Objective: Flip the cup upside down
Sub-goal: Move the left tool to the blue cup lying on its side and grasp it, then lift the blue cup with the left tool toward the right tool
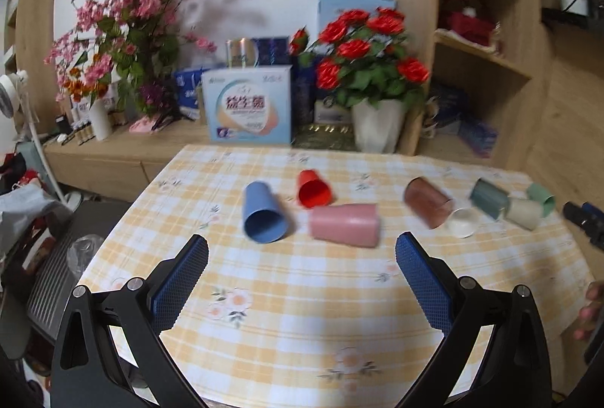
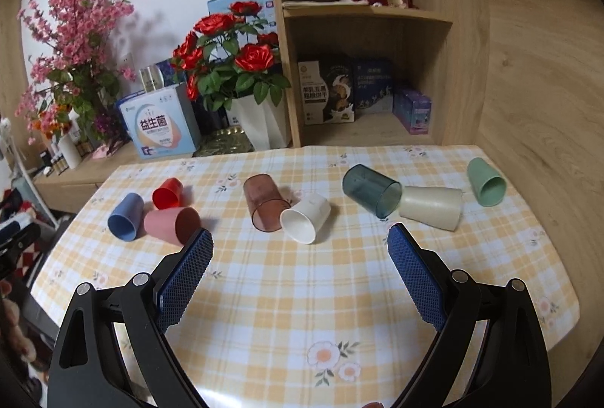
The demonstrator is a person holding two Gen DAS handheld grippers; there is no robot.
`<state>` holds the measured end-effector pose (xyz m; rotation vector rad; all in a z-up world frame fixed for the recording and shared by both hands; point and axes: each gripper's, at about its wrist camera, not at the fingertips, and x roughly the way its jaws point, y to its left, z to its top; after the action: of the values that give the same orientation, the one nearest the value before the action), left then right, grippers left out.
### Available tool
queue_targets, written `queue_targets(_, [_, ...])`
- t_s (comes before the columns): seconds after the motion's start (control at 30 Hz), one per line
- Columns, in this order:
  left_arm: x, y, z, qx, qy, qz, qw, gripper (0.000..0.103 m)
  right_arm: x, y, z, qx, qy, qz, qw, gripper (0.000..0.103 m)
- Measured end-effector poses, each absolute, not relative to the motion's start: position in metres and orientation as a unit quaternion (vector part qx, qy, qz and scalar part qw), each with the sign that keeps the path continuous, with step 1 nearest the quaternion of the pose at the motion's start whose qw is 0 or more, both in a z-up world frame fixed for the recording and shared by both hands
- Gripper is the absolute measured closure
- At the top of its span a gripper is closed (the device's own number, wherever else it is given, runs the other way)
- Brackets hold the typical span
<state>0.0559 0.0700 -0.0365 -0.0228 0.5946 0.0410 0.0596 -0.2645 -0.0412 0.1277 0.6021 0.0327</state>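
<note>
While both hover: nothing is gripped
Left claw (image 1: 302, 253): spread wide, empty
Right claw (image 2: 300, 242): spread wide, empty
Cups: eight lie sideways on worktop (image 2: 302, 294)
Pink cup (image 1: 344, 225): just ahead of left claw
White cup (image 2: 305, 217): just ahead of right claw

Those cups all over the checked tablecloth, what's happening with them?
Someone is holding a two-finger gripper in each hand, about to turn cups upside down. Neither the left gripper nor the right gripper holds anything; both are open above the table. Eight cups lie on their sides, none flipped yet: a blue cup, red cup, pink cup, brown see-through cup, white cup, dark teal cup, cream cup and green cup.
</note>
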Motion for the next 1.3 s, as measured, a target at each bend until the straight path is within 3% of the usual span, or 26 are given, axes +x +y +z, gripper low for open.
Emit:
queue_targets(0.17, [0.089, 0.106, -0.055, -0.067, 0.343, 0.013, 0.937, 0.007, 0.09, -0.267, -0.061, 0.071, 0.319, 0.026, 0.945, 0.012])
queue_targets(0.23, [0.112, 0.119, -0.064, -0.1, 0.376, 0.0, 0.921, 0.013, 0.103, -0.265, -0.071, 0.069, 0.346, 0.05, 0.934, 0.012])
queue_targets(0.3, [0.14, 0.13, -0.073, -0.126, 0.415, -0.002, 0.901, 0.028, 0.112, -0.265, -0.081, 0.056, 0.362, 0.05, 0.929, 0.012])
queue_targets(0.4, [0.191, 0.155, -0.089, -0.18, 0.453, 0.011, 0.873, 0.033, 0.119, -0.266, -0.092, 0.039, 0.375, 0.024, 0.926, 0.012])
queue_targets(0.6, [0.282, 0.176, -0.126, -0.242, 0.529, -0.005, 0.813, 0.032, 0.133, -0.274, -0.112, 0.046, 0.403, 0.011, 0.914, 0.012])
queue_targets(0.77, [0.328, 0.186, -0.151, -0.234, 0.557, 0.029, 0.796, 0.032, 0.141, -0.28, -0.121, 0.05, 0.413, 0.008, 0.909, 0.012])
queue_targets(1.13, [0.364, 0.193, -0.193, -0.235, 0.612, 0.052, 0.753, 0.032, 0.155, -0.274, -0.134, 0.044, 0.438, 0.022, 0.897, 0.012])
queue_targets(1.2, [0.364, 0.188, -0.198, -0.228, 0.623, 0.046, 0.747, 0.039, 0.155, -0.273, -0.135, 0.045, 0.44, 0.022, 0.897, 0.012])
queue_targets(1.3, [0.356, 0.185, -0.197, -0.224, 0.62, 0.033, 0.751, 0.04, 0.152, -0.27, -0.132, 0.032, 0.432, 0.018, 0.901, 0.012])
